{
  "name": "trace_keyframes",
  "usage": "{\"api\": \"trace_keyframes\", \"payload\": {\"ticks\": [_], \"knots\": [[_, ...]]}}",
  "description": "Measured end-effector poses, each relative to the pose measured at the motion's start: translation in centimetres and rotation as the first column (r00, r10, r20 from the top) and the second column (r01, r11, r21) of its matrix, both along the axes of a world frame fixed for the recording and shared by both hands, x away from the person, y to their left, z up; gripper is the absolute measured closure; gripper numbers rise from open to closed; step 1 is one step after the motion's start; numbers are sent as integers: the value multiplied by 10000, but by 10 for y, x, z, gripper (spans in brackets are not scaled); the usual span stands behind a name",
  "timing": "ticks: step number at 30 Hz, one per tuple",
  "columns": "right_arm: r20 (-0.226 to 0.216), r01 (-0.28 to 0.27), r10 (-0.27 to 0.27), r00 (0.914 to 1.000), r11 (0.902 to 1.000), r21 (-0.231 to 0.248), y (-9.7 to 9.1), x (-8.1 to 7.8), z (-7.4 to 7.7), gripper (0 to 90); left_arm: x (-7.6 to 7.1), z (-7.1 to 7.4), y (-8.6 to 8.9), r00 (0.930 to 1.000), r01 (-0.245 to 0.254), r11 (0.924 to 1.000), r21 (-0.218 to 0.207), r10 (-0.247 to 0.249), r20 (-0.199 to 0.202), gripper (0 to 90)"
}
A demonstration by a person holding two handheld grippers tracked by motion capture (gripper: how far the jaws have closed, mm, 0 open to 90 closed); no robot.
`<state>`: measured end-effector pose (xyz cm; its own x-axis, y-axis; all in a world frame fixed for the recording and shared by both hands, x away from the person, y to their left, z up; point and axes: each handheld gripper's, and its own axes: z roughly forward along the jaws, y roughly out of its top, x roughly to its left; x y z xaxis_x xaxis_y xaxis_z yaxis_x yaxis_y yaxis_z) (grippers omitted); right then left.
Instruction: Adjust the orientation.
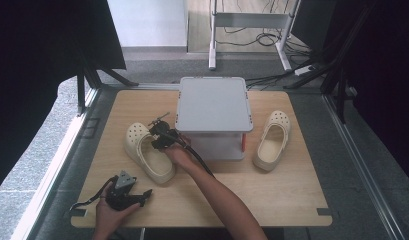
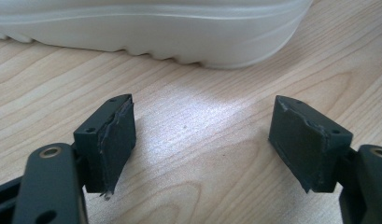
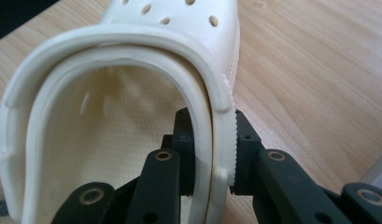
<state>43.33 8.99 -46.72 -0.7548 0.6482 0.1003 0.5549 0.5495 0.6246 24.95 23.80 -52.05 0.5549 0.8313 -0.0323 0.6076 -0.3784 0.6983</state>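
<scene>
- The right tongs are clamped on the side wall of the left clog, one jaw inside the shoe opening and one outside against the ribbed rim, so the soft wall is pinched between the pads; that looks like a grip made to lift or drag the shoe.
- The left clog lies on the desk just left of the grey box, toe pointing away from the person, heel toward them; its sole is flat on the wood.
- The left tongs rest on the desk in front of the grey box and to its left, near the clog's heel, jaws wide apart and holding nothing; in the left gripper view the clog's sole sits just ahead of them, so they seem parked in reserve.
- The other clog lies to the right of the grey box, untouched, probably waiting its turn.
</scene>
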Motion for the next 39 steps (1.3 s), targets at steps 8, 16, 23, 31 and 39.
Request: {"api": "trace_keyframes", "payload": {"ticks": [8,16,23,31,39], "knots": [[342,-313,305,9989,9993,225,-3,-9,9,774,-1,0,1,10000,59,10000,-34,-59,1,232],[475,-626,609,9970,9974,363,-9,-18,17,777,-3,0,5,9999,127,9998,-144,-127,-24,238],[356,-663,648,9973,9969,433,-9,-19,15,780,-4,0,13,10000,-72,9995,-305,70,-59,253],[107,-767,760,9970,9931,891,-13,-21,18,780,-5,0,14,10000,-74,9999,-97,74,6,250],[27,-1060,1065,9943,9858,1303,-23,-32,28,780,-7,1,15,10000,-26,10000,-20,26,-56,246]]}}
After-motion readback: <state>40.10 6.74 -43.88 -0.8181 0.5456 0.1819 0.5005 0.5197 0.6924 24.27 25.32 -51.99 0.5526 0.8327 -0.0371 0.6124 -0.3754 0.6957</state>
